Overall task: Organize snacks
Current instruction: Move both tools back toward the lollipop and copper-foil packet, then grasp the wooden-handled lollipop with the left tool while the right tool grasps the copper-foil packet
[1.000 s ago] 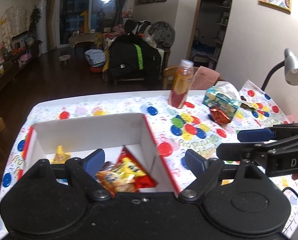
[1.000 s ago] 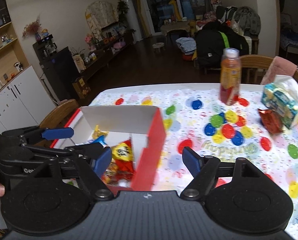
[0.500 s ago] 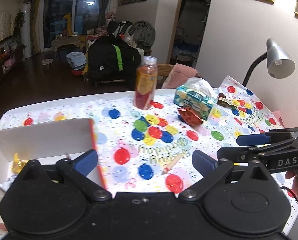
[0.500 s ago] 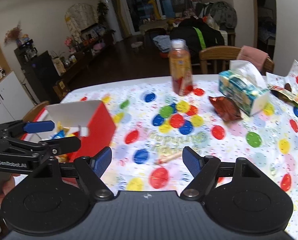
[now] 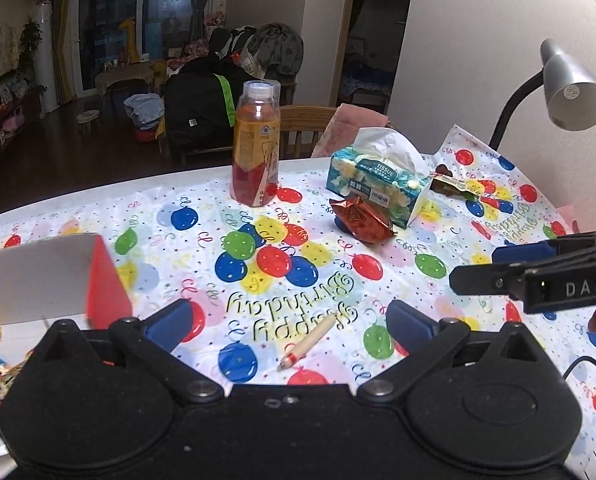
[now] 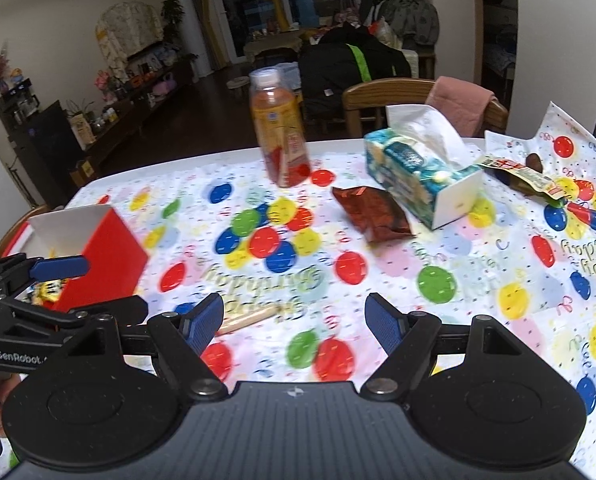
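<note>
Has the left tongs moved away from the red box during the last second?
Yes. The left tongs were over the red box; now that box sits at their left, and they hang open over the tablecloth near the bottle.

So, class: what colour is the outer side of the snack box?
Red, with white inside walls: the snack box shows best in the right wrist view.

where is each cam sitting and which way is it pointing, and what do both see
Left wrist: rides on the left gripper, low over the table's near edge, facing the far side; its blue-padded fingers stand open, and the right gripper enters at right.
Right wrist: on the right gripper, facing likewise from further right; the left gripper shows at left, with a fingertip at the edge.
Shared: juice bottle, tissue box, red foil snack, red box.
</note>
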### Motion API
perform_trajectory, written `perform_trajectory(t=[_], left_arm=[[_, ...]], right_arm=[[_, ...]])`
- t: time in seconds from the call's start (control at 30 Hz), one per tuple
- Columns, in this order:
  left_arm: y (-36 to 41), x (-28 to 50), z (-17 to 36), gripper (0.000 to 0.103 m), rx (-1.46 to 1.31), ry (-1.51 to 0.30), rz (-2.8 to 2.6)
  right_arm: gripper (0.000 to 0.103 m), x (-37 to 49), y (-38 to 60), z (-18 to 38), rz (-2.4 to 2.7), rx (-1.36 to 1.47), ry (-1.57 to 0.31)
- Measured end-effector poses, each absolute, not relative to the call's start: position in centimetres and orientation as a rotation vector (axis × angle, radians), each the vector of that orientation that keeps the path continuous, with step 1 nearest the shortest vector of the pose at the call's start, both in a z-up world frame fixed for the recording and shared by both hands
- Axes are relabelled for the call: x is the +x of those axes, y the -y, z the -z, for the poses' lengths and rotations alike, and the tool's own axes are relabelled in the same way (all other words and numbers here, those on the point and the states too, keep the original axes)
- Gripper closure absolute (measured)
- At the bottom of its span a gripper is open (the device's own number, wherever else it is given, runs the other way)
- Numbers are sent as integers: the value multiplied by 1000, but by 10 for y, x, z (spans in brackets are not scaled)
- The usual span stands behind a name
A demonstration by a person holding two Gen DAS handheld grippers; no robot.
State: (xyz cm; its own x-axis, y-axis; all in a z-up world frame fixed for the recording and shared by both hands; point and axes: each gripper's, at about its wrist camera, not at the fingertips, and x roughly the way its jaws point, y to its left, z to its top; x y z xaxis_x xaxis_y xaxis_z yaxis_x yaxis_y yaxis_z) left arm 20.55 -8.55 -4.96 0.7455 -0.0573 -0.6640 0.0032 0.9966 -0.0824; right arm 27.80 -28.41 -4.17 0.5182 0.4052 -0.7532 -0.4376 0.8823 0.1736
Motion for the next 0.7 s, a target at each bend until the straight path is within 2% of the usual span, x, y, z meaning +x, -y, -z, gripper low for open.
perform_trajectory(t=[0.47, 0.6, 0.7], left_arm=[[106, 250, 88, 2, -52, -779, 18], [107, 261, 100, 4, -45, -804, 15], [108, 267, 109, 11, -40, -823, 29]], right_arm=[[25, 349, 288, 78, -494, -65, -914], [25, 371, 285, 89, -489, -87, -918], [25, 390, 281, 98, -486, -97, -927]])
